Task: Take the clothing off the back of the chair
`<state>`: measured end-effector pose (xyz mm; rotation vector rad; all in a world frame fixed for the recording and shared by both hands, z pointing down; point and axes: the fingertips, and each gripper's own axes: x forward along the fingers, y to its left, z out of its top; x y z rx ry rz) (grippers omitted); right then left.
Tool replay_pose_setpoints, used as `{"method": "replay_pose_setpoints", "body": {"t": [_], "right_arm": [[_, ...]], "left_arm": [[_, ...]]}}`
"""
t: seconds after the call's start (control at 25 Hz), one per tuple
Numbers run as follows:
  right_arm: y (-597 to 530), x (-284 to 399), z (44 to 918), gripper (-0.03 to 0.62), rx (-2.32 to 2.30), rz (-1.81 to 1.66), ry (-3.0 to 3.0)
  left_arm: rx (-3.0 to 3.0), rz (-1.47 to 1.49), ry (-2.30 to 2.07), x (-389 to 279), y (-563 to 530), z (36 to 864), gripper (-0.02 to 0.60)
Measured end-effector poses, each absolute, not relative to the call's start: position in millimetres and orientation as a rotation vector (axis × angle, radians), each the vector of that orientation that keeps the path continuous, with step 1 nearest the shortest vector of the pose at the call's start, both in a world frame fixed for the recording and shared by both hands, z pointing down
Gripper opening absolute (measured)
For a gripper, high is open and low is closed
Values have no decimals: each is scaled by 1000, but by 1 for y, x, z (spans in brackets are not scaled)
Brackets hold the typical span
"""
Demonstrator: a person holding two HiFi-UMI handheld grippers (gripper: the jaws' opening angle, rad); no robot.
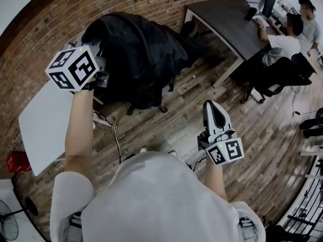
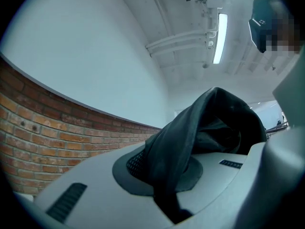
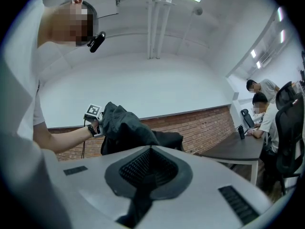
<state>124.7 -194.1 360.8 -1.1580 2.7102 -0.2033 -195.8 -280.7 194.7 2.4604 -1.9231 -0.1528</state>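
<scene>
A black piece of clothing (image 1: 139,52) hangs bunched up over the black chair (image 1: 151,104) by the brick wall. My left gripper (image 1: 102,76), under its marker cube, is raised at the garment's left edge and shut on a fold of it. In the left gripper view the dark cloth (image 2: 209,123) rises out from between the closed jaws of the left gripper (image 2: 164,175). My right gripper (image 1: 214,110) is lower and to the right, apart from the clothing, shut with nothing in it. From the right gripper view, the clothing (image 3: 121,128) and chair back (image 3: 169,140) lie ahead of the right gripper (image 3: 145,168).
A white table (image 1: 43,127) stands at the left, with a cable (image 1: 115,135) hanging by it. A dark table (image 1: 227,19) is at the back right, where people (image 1: 282,42) sit on office chairs. The brick wall (image 1: 45,24) runs behind the chair. The floor is wood.
</scene>
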Motion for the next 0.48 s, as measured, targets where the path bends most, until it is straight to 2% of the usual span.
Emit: {"method": "replay_pose_setpoints", "body": {"t": [0.48], "right_arm": [[-193, 97, 358, 20, -1120, -197, 2740]], "left_arm": [[2348, -189, -2048, -261, -223, 205, 37]]}}
